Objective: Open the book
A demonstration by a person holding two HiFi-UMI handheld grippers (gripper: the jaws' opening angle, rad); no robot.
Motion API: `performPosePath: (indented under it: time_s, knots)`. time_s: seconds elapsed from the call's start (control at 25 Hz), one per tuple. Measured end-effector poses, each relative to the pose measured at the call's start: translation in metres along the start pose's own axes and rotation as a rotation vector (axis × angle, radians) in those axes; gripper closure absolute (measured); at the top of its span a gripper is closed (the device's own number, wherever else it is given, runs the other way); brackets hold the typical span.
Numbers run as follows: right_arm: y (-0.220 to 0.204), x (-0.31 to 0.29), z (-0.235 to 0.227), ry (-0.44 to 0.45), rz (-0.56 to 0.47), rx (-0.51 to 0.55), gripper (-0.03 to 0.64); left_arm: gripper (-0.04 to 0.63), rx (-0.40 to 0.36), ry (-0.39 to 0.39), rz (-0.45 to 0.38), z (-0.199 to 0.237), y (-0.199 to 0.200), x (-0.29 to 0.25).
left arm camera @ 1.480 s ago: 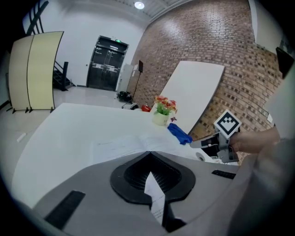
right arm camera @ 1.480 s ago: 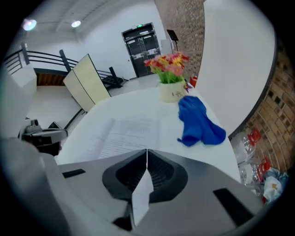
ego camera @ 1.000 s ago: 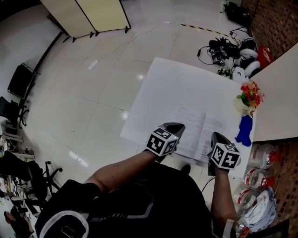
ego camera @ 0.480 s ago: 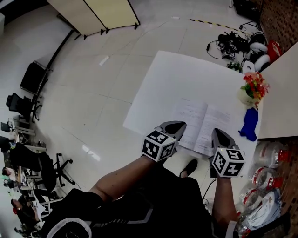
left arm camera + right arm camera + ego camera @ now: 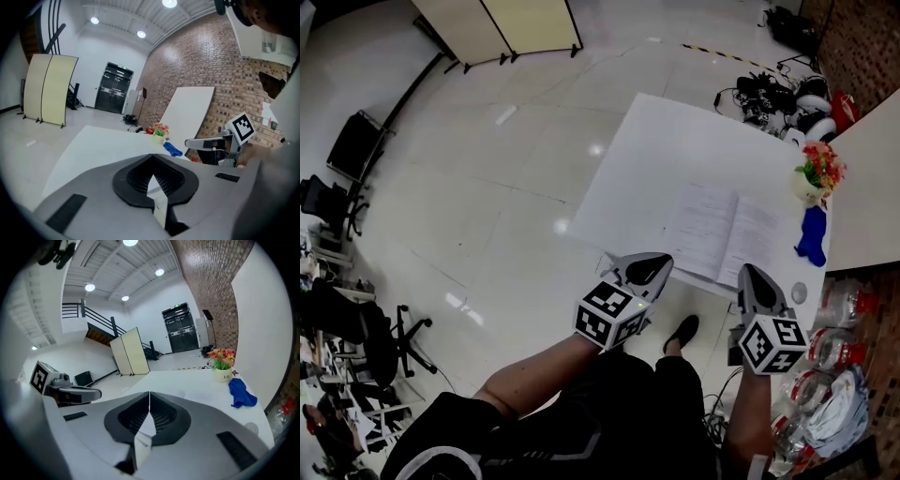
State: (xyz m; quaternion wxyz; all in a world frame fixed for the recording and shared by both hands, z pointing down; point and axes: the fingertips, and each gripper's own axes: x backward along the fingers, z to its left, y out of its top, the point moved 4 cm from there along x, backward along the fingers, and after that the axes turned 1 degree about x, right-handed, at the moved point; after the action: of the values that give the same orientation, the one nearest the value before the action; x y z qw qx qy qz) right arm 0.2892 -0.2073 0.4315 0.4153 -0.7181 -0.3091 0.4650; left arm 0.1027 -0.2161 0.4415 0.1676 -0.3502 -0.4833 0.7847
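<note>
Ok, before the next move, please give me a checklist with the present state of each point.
1. Book lies open on the table: ok.
2. Left gripper shut, empty: ok.
3. Right gripper shut, empty: ok.
4. Both grippers off the book: ok.
5. Cloth and flowers apart from the book: ok.

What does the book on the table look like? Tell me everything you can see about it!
The book lies open and flat on the white table, near the edge closest to the person. Two white paper pages show, with faint grey print too small to read and a fold down the middle. A blue cloth lies to its right, not touching it. Only the table touches it.
</note>
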Motion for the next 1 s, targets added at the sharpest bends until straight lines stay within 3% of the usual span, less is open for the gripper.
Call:
performPosePath:
  time_s: [0.16, 0.44, 0.56, 0.8, 1.0]
  knots:
    - [-0.007, 0.037, 0.055, -0.025, -0.039, 0.016, 0.614, 0.594, -0.088, -0.017, -0.012, 0.003, -0.021, 0.058]
    - [-0.024, 0.112, 0.118, -0.052, -0.076, 0.060, 0.614, 0.594, -0.068, -0.087, -0.041, -0.029, -0.037, 0.126]
    - [-0.030, 0.152, 0.125, -0.076, -0.100, 0.109, 0.614, 0.594, -0.060, -0.082, -0.052, -0.057, -0.051, 0.149]
    - [-0.078, 0.234, 0.133, -0.031, -0.110, 0.126, 0.614, 0.594, -0.081, -0.036, -0.037, -0.130, -0.096, 0.196]
    - [-0.119, 0.322, 0.127, 0.010, -0.099, 0.125, 0.614, 0.594, -0.019, 0.023, -0.025, -0.208, -0.147, 0.235]
